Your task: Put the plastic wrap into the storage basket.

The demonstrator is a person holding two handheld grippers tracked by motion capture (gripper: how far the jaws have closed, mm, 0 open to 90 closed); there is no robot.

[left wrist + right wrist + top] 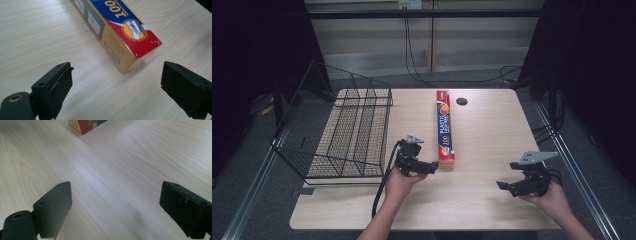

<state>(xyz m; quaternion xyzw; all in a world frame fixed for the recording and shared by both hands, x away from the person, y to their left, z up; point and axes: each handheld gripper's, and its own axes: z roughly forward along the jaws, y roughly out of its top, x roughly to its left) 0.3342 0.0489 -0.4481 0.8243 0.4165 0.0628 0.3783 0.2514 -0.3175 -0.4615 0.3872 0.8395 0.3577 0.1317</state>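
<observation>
A long red, blue and yellow plastic-wrap box (444,129) lies lengthwise on the wooden table (492,135), its near end toward me. My left gripper (434,167) is held just left of that near end, jaws wide open and pointing at it. In the left gripper view the box end (130,42) lies a short way beyond the open jaws, apart from them, with bare table between the pads. My right gripper (503,186) hovers near the front right of the table, open and empty. In the right gripper view a corner of the box (85,125) shows far ahead.
A black wire basket (344,130) stands on the table's left side, overhanging the left edge. A round cable hole (462,101) sits near the far edge, right of the box. A cable trails from the left gripper down toward the front edge.
</observation>
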